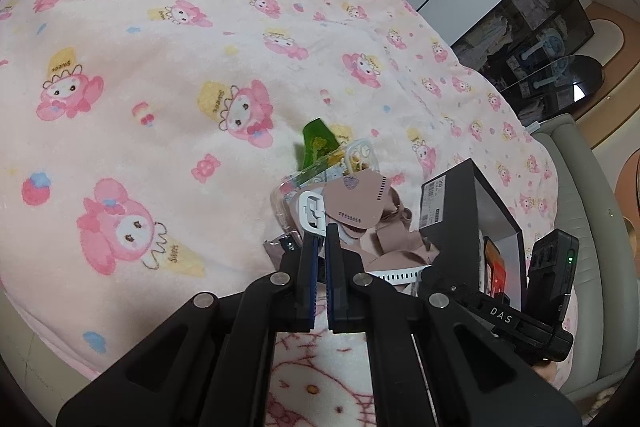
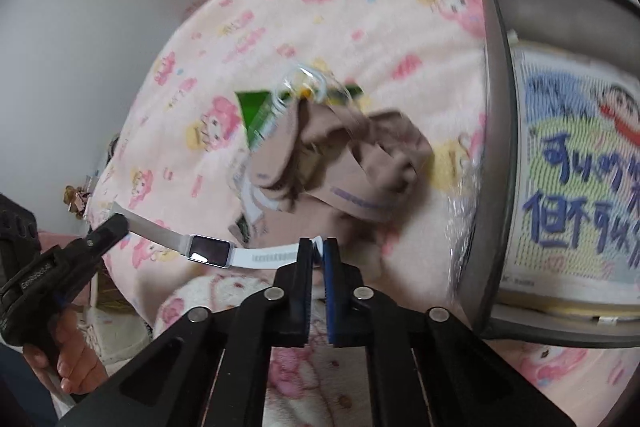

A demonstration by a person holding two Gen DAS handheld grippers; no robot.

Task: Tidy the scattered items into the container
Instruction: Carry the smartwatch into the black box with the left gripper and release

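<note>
Watch point(image 2: 210, 250) first: both my tongs grasp the white band, left tongs point(image 2: 116, 225) on its nine o'clock end, right tongs point(image 2: 318, 247) clenched on the other. Next I judge it must swing toward the box point(image 2: 498, 147) at three o'clock, clear of the masks point(image 2: 360, 163) at twelve.

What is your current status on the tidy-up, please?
Left gripper and right gripper both shut on the white watch, one strap end each. Black box open alongside. Masks and phone cases still on the blanket.
</note>
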